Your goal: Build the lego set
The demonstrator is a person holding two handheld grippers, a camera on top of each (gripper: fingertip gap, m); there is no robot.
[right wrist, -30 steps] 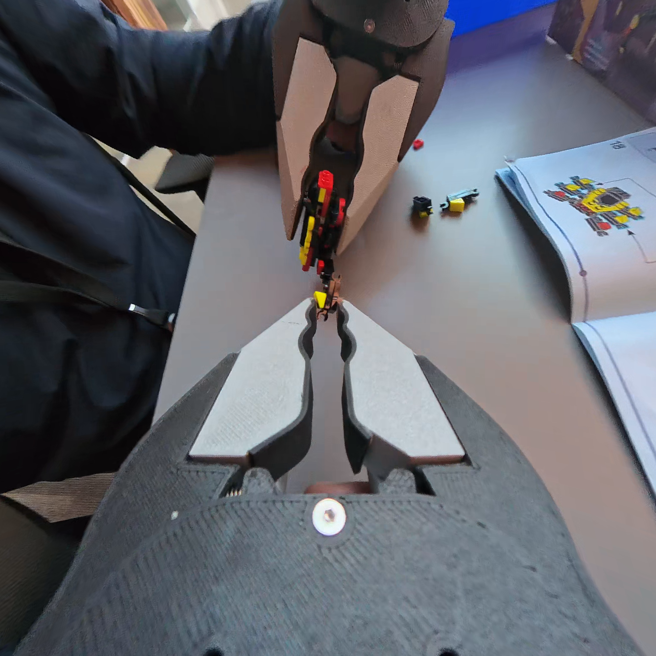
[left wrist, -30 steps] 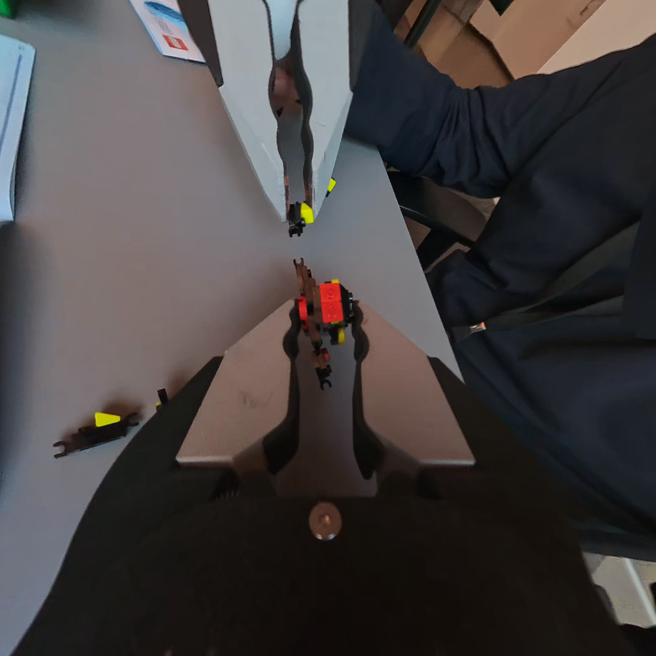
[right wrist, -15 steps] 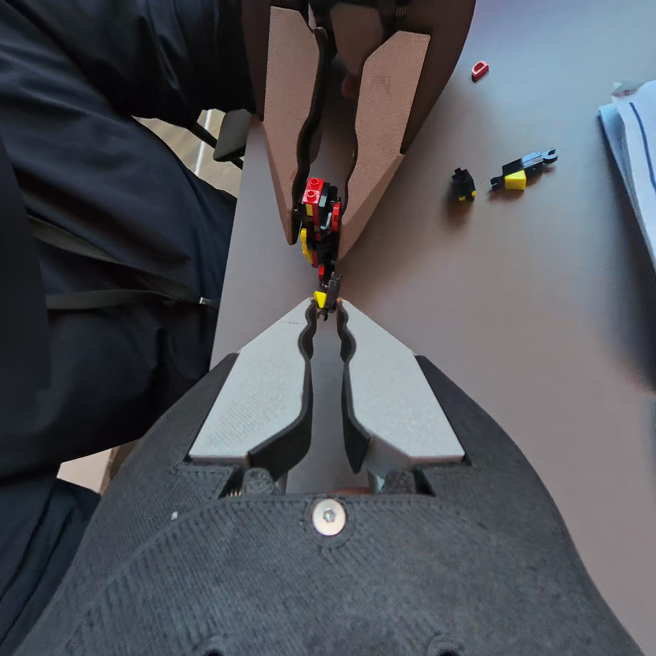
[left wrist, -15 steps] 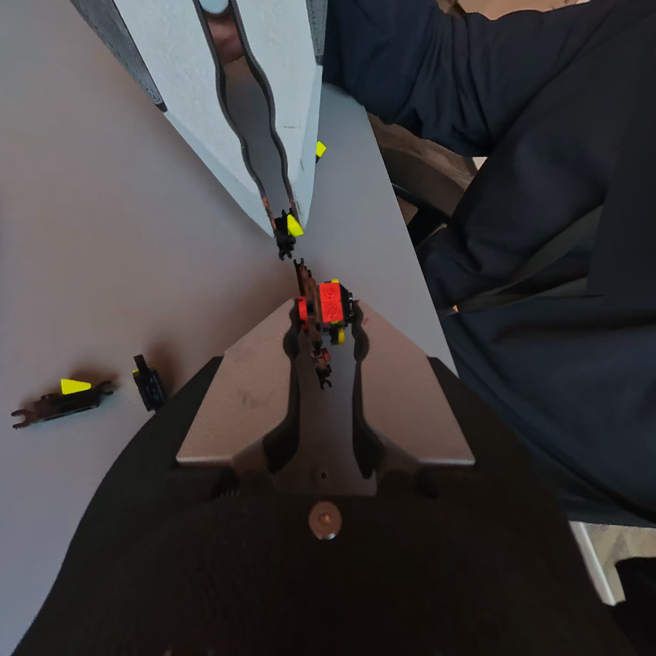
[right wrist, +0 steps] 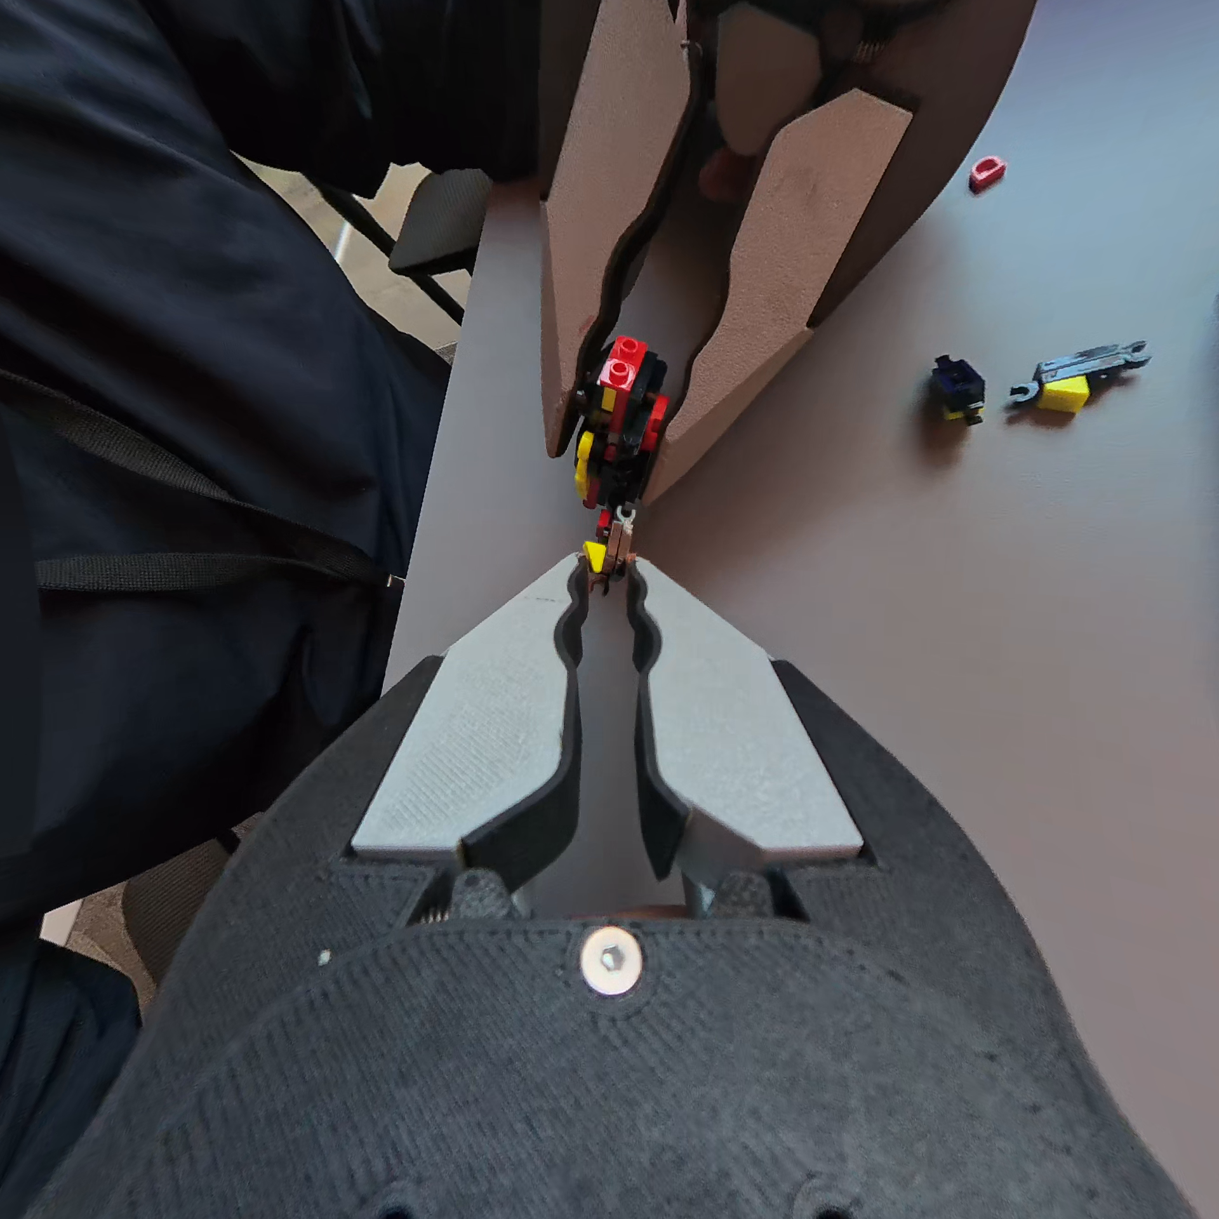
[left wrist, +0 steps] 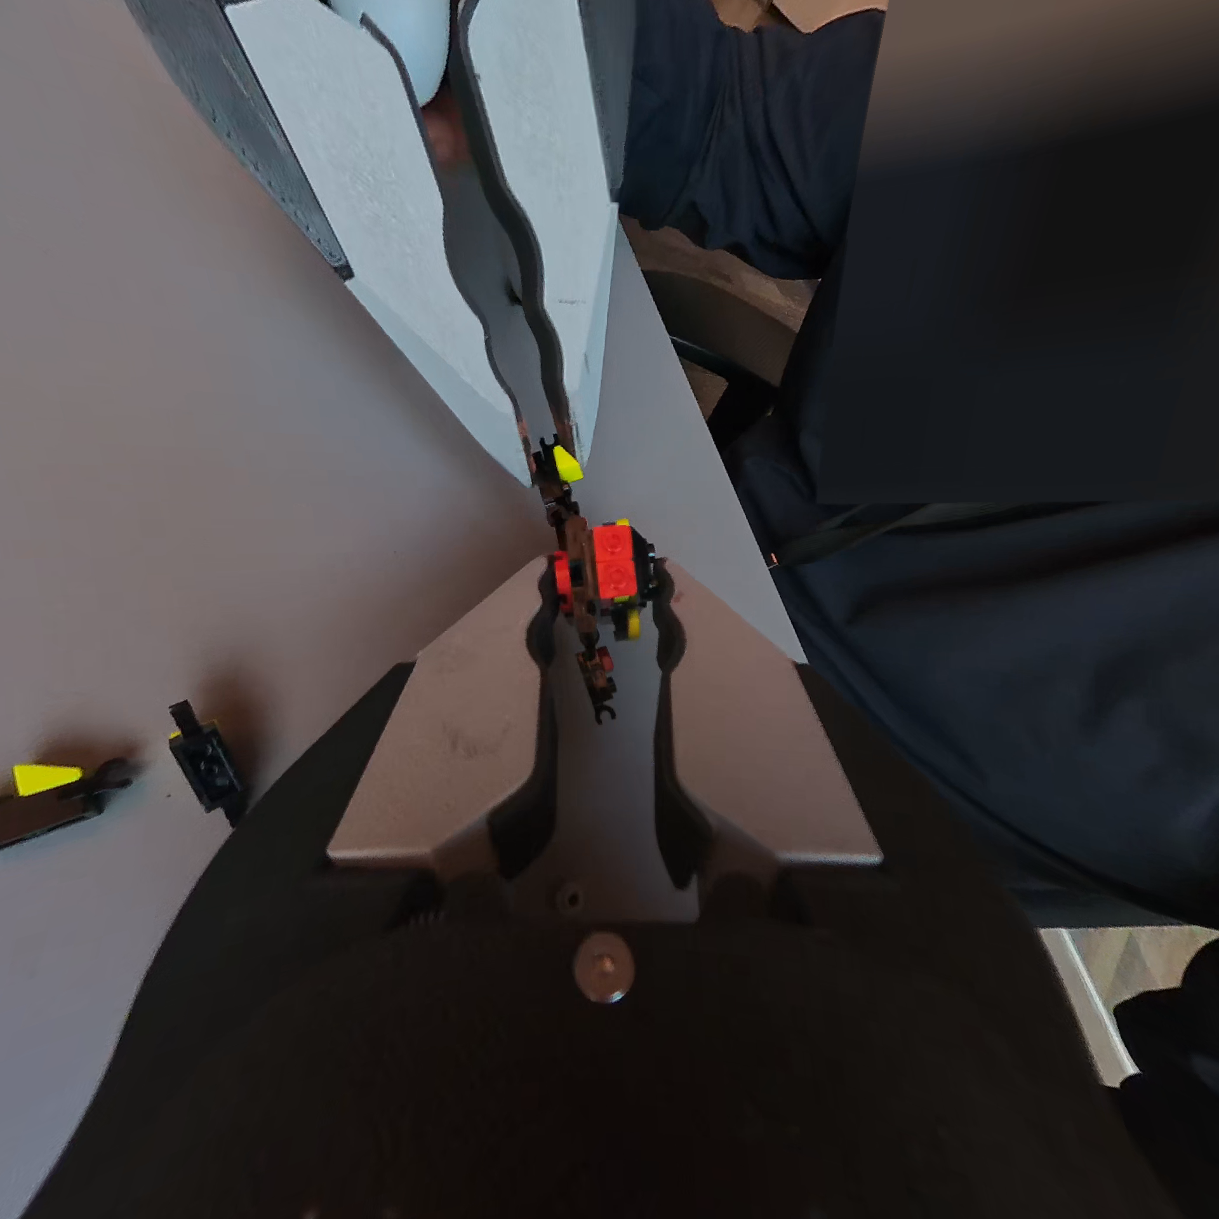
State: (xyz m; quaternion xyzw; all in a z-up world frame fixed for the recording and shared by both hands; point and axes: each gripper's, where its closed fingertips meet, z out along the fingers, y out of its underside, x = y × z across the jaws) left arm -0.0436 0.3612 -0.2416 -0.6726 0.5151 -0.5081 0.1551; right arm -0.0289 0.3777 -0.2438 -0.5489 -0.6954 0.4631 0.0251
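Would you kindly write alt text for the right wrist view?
The right gripper, shut on a small black-and-yellow clip piece, meets the red, black and yellow lego build held by the left gripper above a grey table. Three loose pieces lie to the right.

A small red, black and yellow brick assembly [left wrist: 610,574] with two red studs on top is clamped between the tips of the left gripper [left wrist: 603,574], above the grey table edge; a thin black clip-ended bar with a yellow wedge [right wrist: 605,557] is pinched at the tips of the right gripper [right wrist: 607,572]; its free end meets the assembly's lower end, though whether it has snapped in cannot be told.
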